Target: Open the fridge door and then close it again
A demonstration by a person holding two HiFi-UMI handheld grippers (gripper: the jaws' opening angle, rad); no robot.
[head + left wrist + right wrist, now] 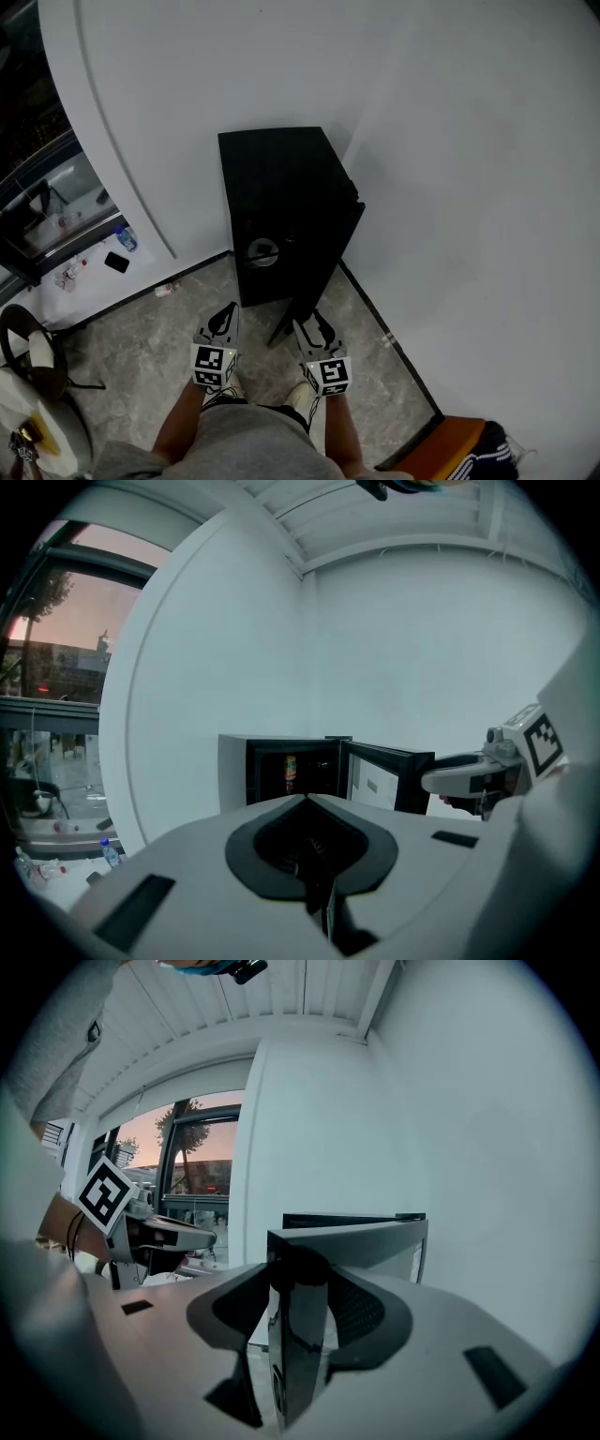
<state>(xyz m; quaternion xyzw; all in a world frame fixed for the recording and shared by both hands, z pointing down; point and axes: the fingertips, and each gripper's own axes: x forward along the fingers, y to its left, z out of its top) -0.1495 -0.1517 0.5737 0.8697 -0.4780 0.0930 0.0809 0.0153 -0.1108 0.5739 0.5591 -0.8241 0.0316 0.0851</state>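
Observation:
A small black fridge [281, 183] stands on the floor against the white wall. Its door [323, 258] is swung open toward me. My right gripper [309, 326] is at the door's free edge [300, 1335], which stands upright between its jaws. The right pad lies against the door, while a gap shows on the left side. My left gripper [228, 314] is shut and empty, short of the fridge and pointing at its open inside [291, 771], where a bottle with an orange label [290, 772] stands. The right gripper [469, 778] also shows in the left gripper view beside the door [384, 780].
A glass wall [37, 187] runs along the left, with a water bottle [126, 239], a black item [116, 262] and small bottles [70, 274] on the floor by it. A bag [28, 375] lies at lower left, an orange thing [450, 450] at lower right.

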